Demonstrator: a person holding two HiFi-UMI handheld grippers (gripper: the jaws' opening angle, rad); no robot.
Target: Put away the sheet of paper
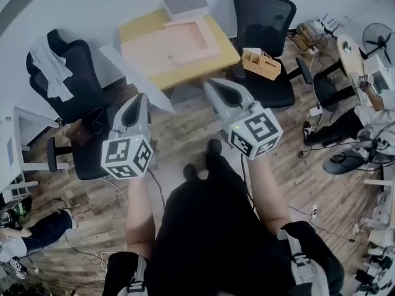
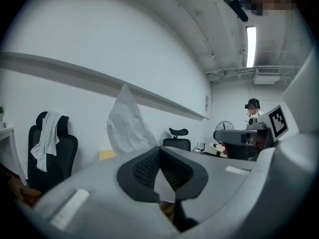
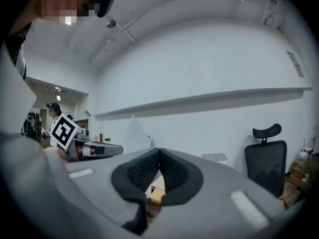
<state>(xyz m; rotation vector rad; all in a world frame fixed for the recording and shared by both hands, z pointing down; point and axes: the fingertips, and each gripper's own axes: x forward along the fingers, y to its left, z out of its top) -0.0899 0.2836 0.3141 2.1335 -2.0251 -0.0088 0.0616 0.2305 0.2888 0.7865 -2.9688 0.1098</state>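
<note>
Paper (image 2: 127, 126), white, creased, upright in left claw (image 2: 159, 149)

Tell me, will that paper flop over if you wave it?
Probably a bit floppy: the sheet of paper looks crinkled, yet it stands up above the left claw pinching it. It is likely very light, so waving it fast could bend or flutter it.

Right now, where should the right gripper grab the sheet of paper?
Probably the free corner on its right, approached from the right: the left gripper is shut on the sheet of paper at its lower edge, leaving that corner loose.
</note>
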